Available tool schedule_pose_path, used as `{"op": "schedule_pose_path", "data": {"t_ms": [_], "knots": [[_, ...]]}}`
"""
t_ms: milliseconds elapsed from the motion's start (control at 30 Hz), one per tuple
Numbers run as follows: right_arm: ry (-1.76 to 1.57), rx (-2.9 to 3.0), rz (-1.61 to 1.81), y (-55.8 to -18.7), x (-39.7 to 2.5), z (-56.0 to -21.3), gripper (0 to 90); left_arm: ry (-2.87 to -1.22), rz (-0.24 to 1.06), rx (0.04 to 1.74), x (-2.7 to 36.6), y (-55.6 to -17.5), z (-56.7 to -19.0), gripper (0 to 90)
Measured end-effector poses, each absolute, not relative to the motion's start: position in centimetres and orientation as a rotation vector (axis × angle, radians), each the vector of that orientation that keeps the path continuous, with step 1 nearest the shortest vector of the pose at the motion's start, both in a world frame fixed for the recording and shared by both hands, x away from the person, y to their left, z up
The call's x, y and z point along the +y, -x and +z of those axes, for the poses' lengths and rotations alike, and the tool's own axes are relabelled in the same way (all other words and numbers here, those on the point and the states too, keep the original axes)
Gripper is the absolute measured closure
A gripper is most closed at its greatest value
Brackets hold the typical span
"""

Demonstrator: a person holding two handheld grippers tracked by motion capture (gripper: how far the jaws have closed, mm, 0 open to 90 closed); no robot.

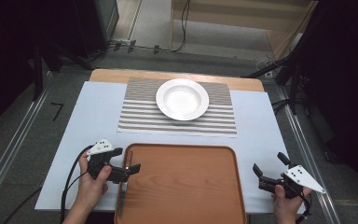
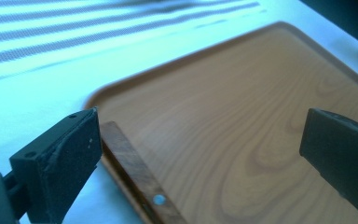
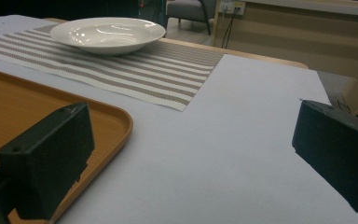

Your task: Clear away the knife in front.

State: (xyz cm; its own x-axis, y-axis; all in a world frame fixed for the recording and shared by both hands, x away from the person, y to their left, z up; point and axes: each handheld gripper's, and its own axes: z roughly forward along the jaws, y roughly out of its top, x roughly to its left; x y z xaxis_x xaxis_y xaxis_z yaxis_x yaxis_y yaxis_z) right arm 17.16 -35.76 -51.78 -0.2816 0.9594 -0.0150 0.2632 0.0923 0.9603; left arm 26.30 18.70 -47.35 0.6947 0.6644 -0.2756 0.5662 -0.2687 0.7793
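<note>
A wooden tray (image 1: 186,186) lies at the table's front middle. Along its left rim rests a knife (image 1: 122,193) with a brown riveted handle (image 2: 135,175). My left gripper (image 1: 127,160) hovers open over that rim, and in the left gripper view (image 2: 200,135) the handle's far end lies just beside the left jaw, untouched. My right gripper (image 1: 269,163) is open above the white sheet to the right of the tray (image 3: 116,121), nothing between its jaws (image 3: 191,126). A white deep plate (image 1: 182,99) sits on a striped placemat (image 1: 135,116) at the back.
A white sheet (image 1: 261,130) covers most of the wooden table. The plate (image 3: 107,33) and placemat (image 3: 168,74) lie ahead and left in the right gripper view. Metal rails, stands and cables flank the table on the floor.
</note>
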Motion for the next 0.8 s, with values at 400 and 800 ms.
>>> {"op": "schedule_pose_path", "data": {"t_ms": [400, 800], "knots": [[-1.225, 1.655, 1.222, -17.2, -35.7, -51.8, 0.0, -1.913, 0.242, 0.943, 21.7, -26.3, -47.2, 0.0], [-1.226, 1.653, 1.22, -17.2, -35.7, -51.8, 0.0, -1.855, 0.321, 0.969, 26.0, -26.0, -47.2, 0.0]]}}
